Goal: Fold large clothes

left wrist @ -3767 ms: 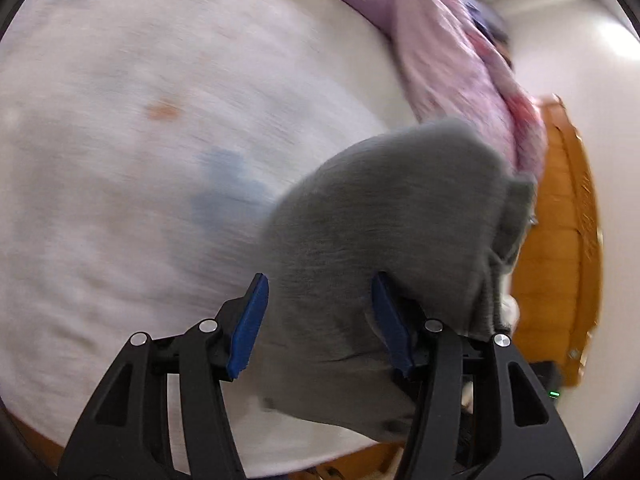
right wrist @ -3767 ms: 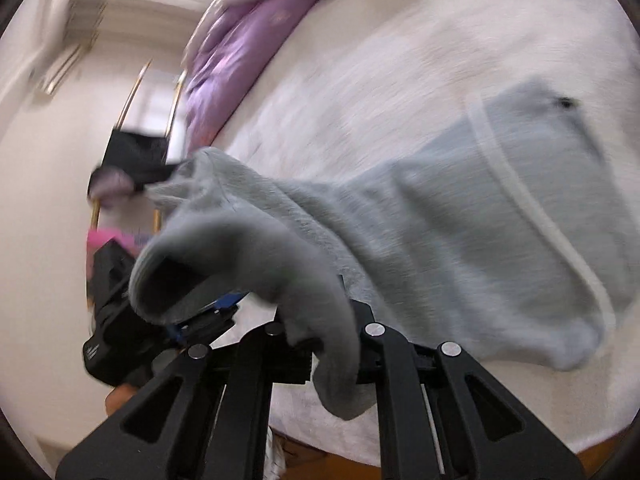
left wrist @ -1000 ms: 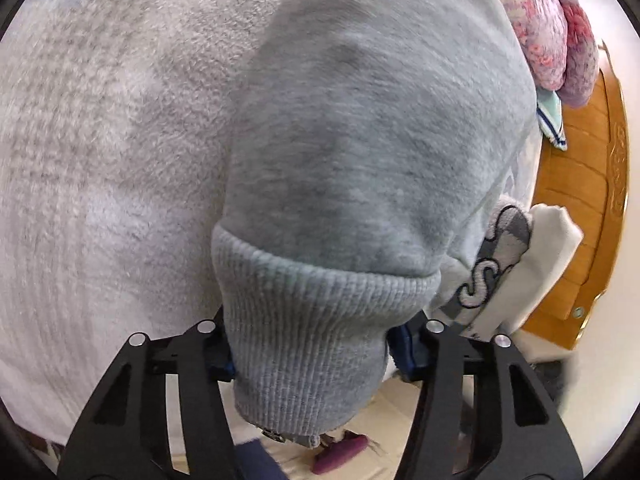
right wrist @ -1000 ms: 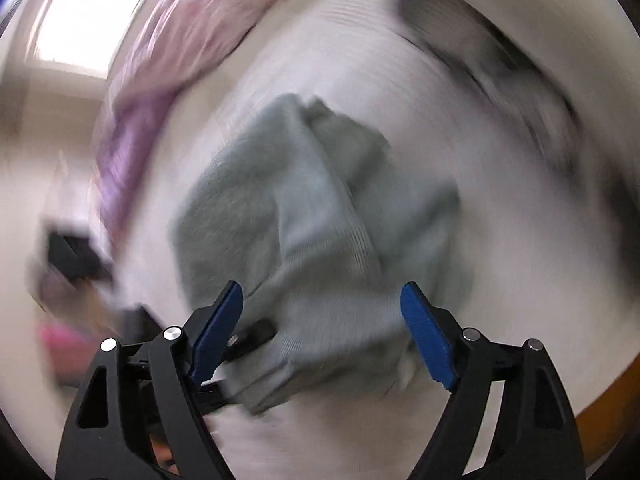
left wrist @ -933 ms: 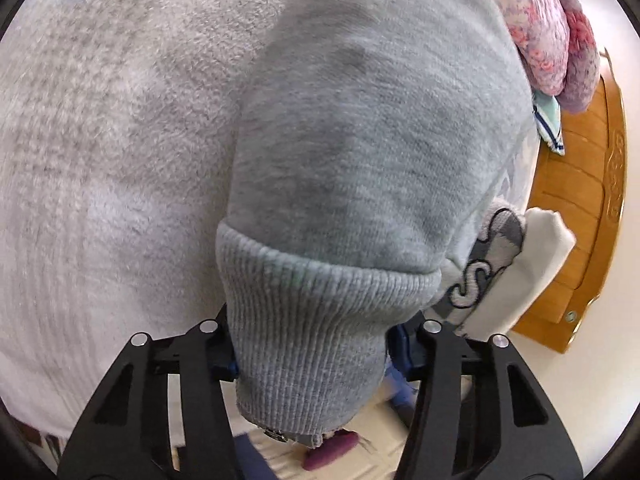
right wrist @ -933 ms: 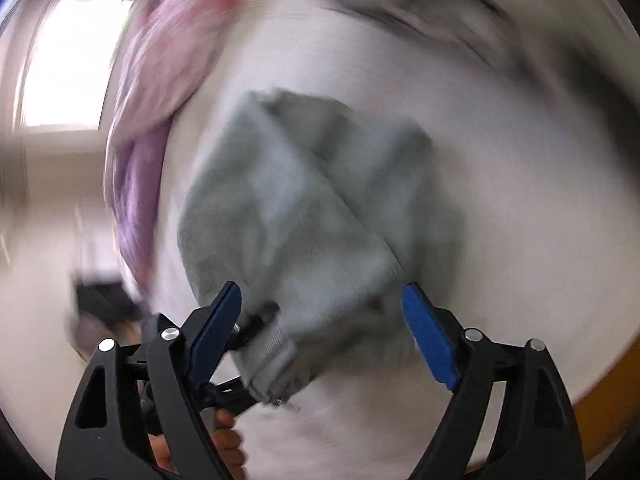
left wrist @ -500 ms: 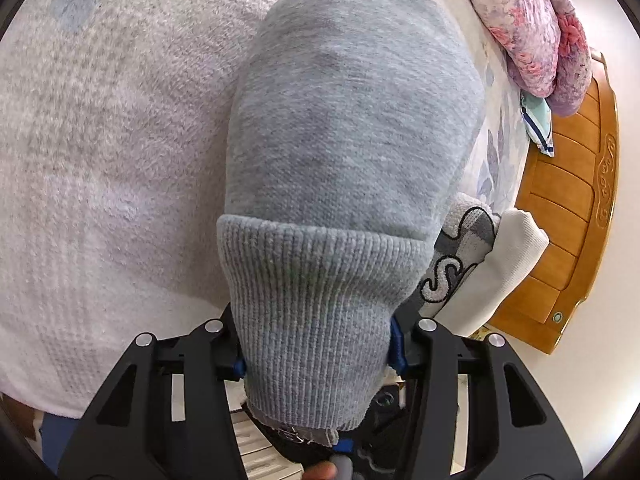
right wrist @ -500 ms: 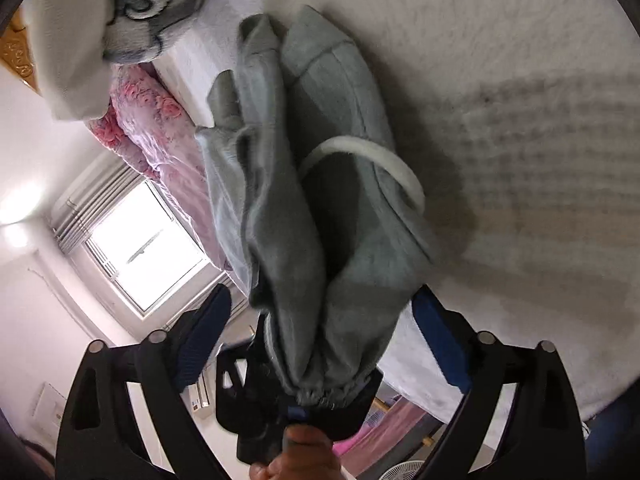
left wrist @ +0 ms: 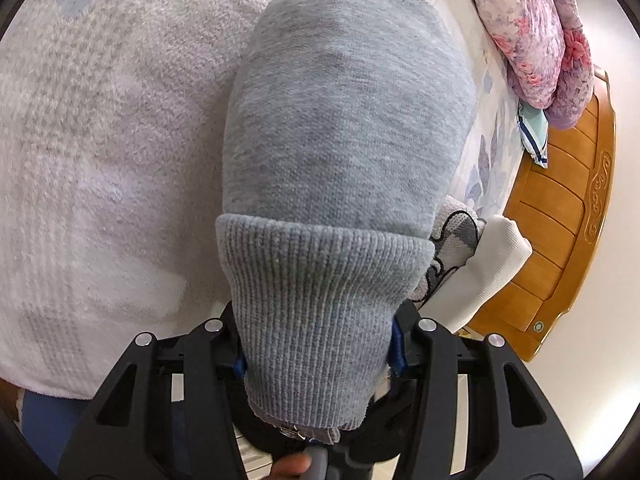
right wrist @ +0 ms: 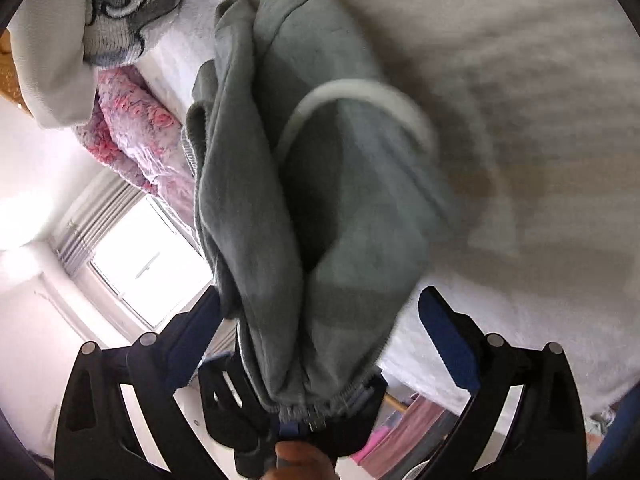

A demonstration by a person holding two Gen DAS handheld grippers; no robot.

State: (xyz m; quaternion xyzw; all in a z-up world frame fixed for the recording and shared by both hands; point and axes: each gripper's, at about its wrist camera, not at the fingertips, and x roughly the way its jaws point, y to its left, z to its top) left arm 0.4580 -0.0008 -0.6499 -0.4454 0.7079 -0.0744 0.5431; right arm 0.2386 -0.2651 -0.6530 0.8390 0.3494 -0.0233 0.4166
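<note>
so the left gripper (left wrist: 318,354) is clamped on the ribbed hem of the grey sweatshirt (left wrist: 344,120), pads pressed into both sides of the knit, and the right gripper (right wrist: 320,336) has just been opening up, its jaws now stand wide with the bunched end of the same garment between them but the blue pads aren't pressing on it. if i were doing this step i'd keep the left pinch firm on the rib and let the right go in for a fresh bite at a clean edge, not the wad, then pull the layers flat before the next fold. the sweatshirt hangs off the near edge of the bed (left wrist: 100,160) at the hem, its long axis running straight away from the grippers toward the wooden headboard (left wrist: 560,240) end, body lying on the fuzzy white cover. a folded white knit (left wrist: 492,256) sits just beside it, the pink quilt (left wrist: 536,32) further back.
</note>
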